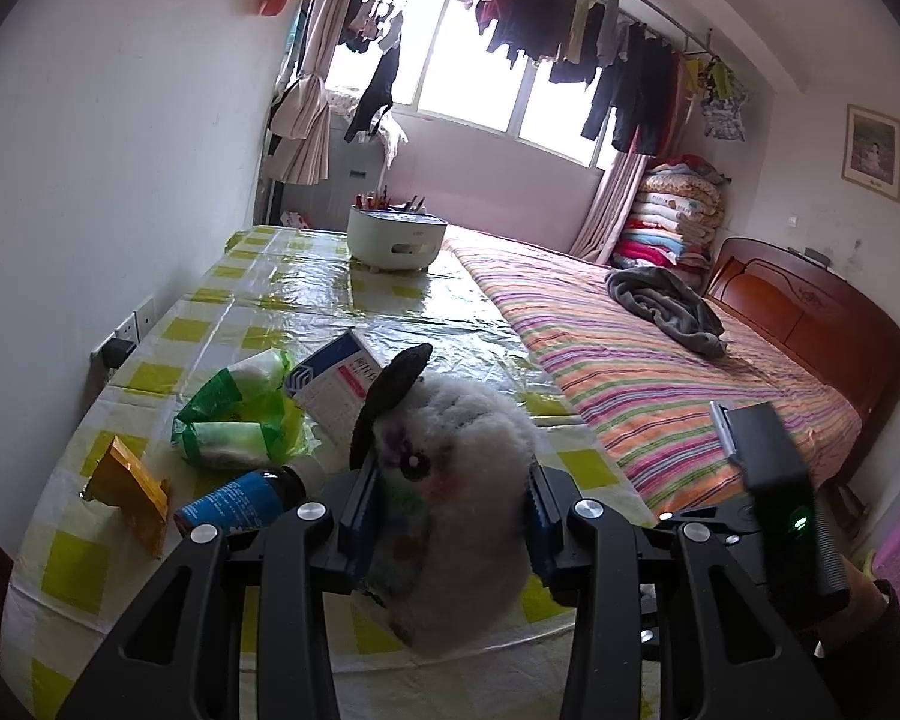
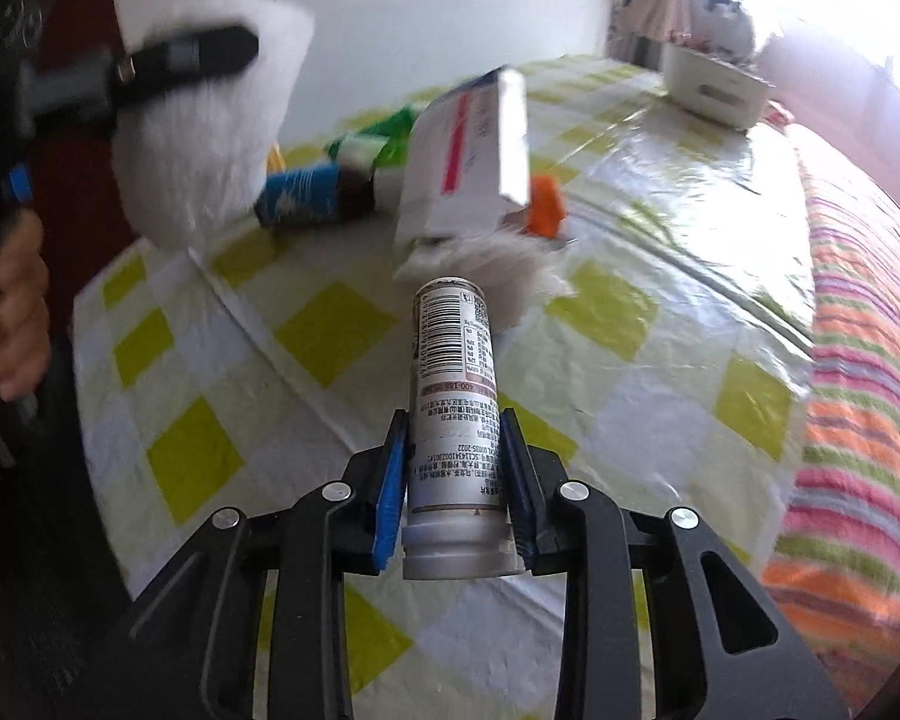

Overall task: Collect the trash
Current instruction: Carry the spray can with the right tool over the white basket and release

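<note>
Right wrist: bottle near table edge

On the small bottle you hold in the right wrist view, a barcode sits above dense print, where you can read "400-188" on a brown band and, upside down, "SC11434100230141". The print on the white carton and on the blue-labelled bottle is too blurred to read.
</note>
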Available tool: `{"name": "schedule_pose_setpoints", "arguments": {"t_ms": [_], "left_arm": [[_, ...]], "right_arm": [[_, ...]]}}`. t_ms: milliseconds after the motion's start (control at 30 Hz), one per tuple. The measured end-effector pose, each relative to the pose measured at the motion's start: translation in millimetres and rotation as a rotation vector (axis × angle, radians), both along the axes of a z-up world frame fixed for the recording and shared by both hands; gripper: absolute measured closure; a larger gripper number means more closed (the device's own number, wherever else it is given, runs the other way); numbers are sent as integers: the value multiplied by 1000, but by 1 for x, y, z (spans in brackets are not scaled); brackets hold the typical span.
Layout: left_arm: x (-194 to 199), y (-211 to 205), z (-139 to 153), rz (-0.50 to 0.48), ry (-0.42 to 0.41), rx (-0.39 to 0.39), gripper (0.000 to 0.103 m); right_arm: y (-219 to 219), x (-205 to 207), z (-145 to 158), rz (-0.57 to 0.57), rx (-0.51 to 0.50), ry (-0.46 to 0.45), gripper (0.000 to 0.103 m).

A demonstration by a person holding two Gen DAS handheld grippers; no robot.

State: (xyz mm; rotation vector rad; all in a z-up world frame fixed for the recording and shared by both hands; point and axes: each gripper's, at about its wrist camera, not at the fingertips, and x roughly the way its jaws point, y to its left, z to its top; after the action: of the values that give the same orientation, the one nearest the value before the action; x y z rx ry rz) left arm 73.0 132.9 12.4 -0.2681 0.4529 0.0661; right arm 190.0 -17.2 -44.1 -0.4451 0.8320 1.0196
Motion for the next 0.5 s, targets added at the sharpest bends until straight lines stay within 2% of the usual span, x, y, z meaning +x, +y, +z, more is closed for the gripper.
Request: {"name": "schedule_pose_setpoints", "arguments": {"t_ms": [300,500], "left_arm": [[-1,-19,5,-51,-14,8,65],[3,-41,5,-110,-10,13,65]], "right_arm": [[-44,-15,20,-119,69,-59,74],[-68,-23,19,-188,72,-92,74]]}}
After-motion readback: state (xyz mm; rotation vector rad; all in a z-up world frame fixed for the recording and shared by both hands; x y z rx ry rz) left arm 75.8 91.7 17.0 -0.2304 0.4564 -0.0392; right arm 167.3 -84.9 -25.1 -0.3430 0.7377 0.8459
